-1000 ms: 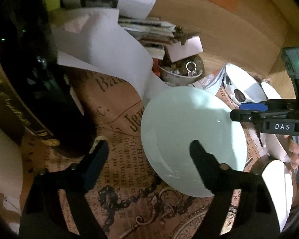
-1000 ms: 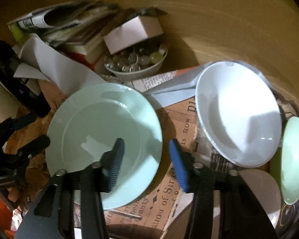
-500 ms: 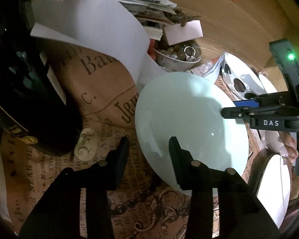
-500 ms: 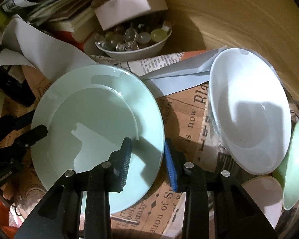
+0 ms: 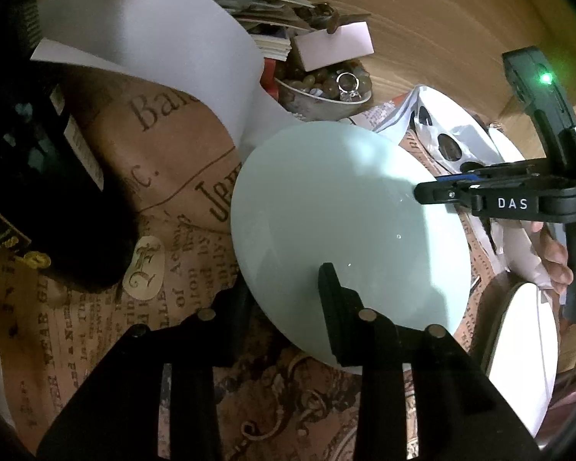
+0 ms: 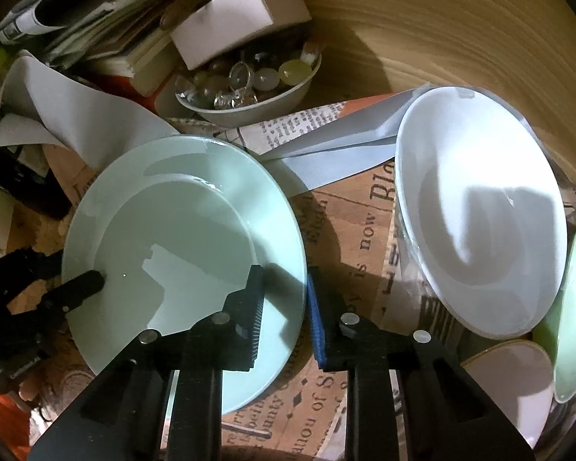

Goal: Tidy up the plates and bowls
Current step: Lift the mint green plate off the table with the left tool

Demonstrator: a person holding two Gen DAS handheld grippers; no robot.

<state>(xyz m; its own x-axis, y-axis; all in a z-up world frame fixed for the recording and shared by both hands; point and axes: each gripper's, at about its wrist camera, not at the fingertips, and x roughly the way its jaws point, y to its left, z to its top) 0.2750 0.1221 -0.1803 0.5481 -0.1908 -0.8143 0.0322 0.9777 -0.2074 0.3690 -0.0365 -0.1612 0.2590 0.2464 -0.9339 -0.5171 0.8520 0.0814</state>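
Both tongs (image 5: 284,296) (image 6: 284,299) nearer one plate (image 6: 180,230)

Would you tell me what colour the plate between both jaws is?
The plate is pale mint green, clearest in the right wrist view.

right gripper (image 6: 282,319): black, blue ribbed pads, "DAS" | left gripper (image 5: 284,296): seemingly all black

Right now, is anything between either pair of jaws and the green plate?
Nothing visible. The left gripper and right gripper each straddle opposite edges of the green plate, one jaw above the rim, one below.
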